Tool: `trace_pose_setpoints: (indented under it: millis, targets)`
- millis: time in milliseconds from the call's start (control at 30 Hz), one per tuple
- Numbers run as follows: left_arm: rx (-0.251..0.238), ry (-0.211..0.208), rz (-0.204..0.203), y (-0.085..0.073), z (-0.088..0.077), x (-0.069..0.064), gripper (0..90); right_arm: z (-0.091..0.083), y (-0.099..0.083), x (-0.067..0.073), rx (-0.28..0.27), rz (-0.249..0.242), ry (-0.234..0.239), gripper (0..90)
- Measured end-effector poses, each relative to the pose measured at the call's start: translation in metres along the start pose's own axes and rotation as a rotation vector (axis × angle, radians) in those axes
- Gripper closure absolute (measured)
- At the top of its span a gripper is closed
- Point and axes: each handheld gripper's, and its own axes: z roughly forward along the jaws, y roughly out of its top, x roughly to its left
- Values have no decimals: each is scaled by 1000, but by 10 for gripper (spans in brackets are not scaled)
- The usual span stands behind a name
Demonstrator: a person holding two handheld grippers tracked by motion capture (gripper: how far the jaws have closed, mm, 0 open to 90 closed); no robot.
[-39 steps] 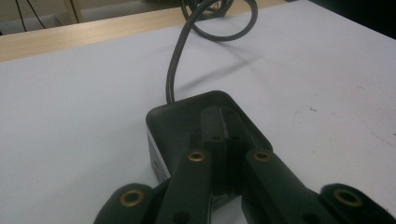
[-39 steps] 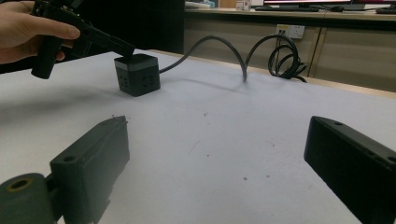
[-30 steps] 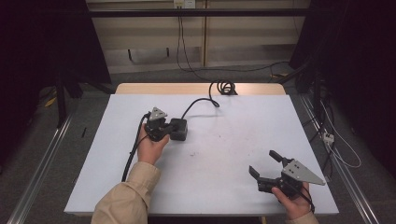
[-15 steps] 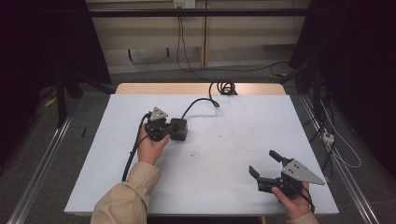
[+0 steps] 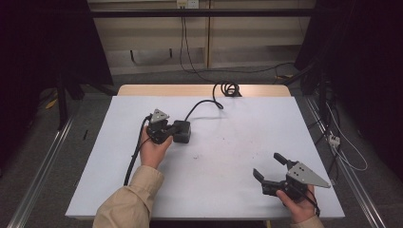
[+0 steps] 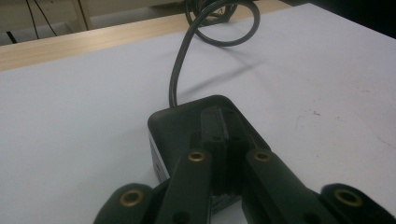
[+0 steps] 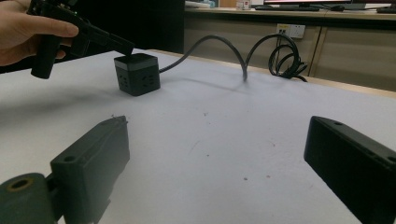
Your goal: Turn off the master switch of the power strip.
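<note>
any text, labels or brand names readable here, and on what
None can be read.
The black power cube shows socket slots on its sides but no legible marking.
The wall outlet behind the table is too small to read.
The grey plate on the right gripper is blank.

Black cube-shaped power block [image 5: 181, 131] sits flat on the white surface [image 5: 237, 156], left of centre, toward the far half. Corners rounded; a pale band runs around it just below the top face. 2 side faces seen in the right gripper view carry socket openings [image 7: 148, 82]. A thick dark cable [image 5: 203, 105] leaves its far side, arches clear of the surface, comes down, and ends in a loose coil [image 5: 228, 88] at the far wooden edge. Left gripper [image 6: 226, 154], jaws together, tips resting on the block's top face.
</note>
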Motion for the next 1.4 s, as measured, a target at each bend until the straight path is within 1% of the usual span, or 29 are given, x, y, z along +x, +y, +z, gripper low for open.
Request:
trace_pose_setpoints:
  millis: [100, 133, 167, 200, 267, 300, 333, 367, 433, 467, 500, 533, 567, 600, 633, 733, 800, 867, 900, 1000, 1033, 1067, 1133, 1200, 1267, 1300, 1333, 1367, 1400]
  targets:
    - [5, -5, -17, 0, -1, 0, 900, 0, 0, -1, -3, 2, -2, 63]
    - [11, -10, -11, 1, -2, 0, 895, 0, 0, -2, -2, 3, -3, 63]
    - [6, -9, -18, 1, -2, -1, 883, 0, 0, -2, -3, 6, -4, 63]
    - [6, -10, -14, 2, -3, -1, 861, 0, 0, -2, -4, 2, -4, 63]
    - [-9, -26, -40, 3, -5, -2, 813, 1, 0, -2, -7, 3, -4, 63]
    - [-14, -31, -46, 4, -6, -3, 795, 1, 0, -2, -6, 1, -2, 64]
    - [-11, -32, -49, 5, -8, -2, 772, 1, 0, -1, -5, 0, -2, 64]
    - [-14, -30, -65, 5, -9, -2, 746, 1, 0, -1, -8, -1, 0, 64]
    - [-13, -21, -72, 6, -11, -2, 692, 1, 0, -1, -9, -4, 0, 64]
    - [-8, -21, -67, 6, -12, -2, 667, 1, 0, 0, -9, -2, 0, 64]
    - [-12, -17, -70, 6, -13, -2, 642, 0, 0, 0, -6, -3, 1, 64]
    - [-11, -14, -57, 7, -15, -2, 619, 0, 0, -1, -5, -3, -2, 64]
    - [-13, -17, -56, 7, -17, -2, 593, 0, -1, -1, -6, -3, -1, 64]
    - [-16, -19, -57, 8, -18, -3, 563, -1, -1, -1, -6, -3, -1, 64]
    - [-18, -25, -68, 8, -20, -3, 540, -1, -1, -1, -6, -2, -2, 64]
    - [-16, -58, -87, 9, -23, -4, 480, -1, 0, -1, -8, -2, -3, 64]
    - [-4, -72, -72, 9, -25, -4, 449, -1, 0, -1, -4, -4, -4, 64]
    - [1, -84, -77, 9, -27, -5, 417, -1, -1, 0, -3, -5, -3, 64]
    - [10, -88, -65, 9, -28, -5, 403, -1, -1, 0, -3, -5, -4, 64]
    - [25, -99, -52, 9, -31, -5, 371, -1, -1, 0, -3, -4, -6, 64]
    - [21, -107, -58, 8, -32, -5, 361, -2, -1, -1, -3, -3, -7, 64]
    - [33, -110, -47, 8, -33, -5, 350, -2, -1, -1, -3, -4, -7, 64]
    - [43, -112, -38, 8, -35, -5, 319, -2, 0, -1, -3, -4, -6, 64]
    - [65, -120, -36, 6, -37, -4, 294, -1, 0, 0, -3, -3, -5, 64]
    - [71, -125, -32, 5, -39, -3, 260, -1, -1, 0, -3, -5, -4, 64]
    - [69, -123, -21, 4, -40, -3, 248, -1, -1, 0, -3, -6, -4, 64]
    - [49, -131, -23, 3, -42, -3, 239, -1, -1, 0, -3, -6, -4, 64]
    - [33, -140, -36, 2, -43, -3, 240, -1, -1, 0, -3, -4, -3, 64]
    - [28, -140, -37, 0, -45, -2, 235, -2, -1, 0, -3, -3, -3, 64]
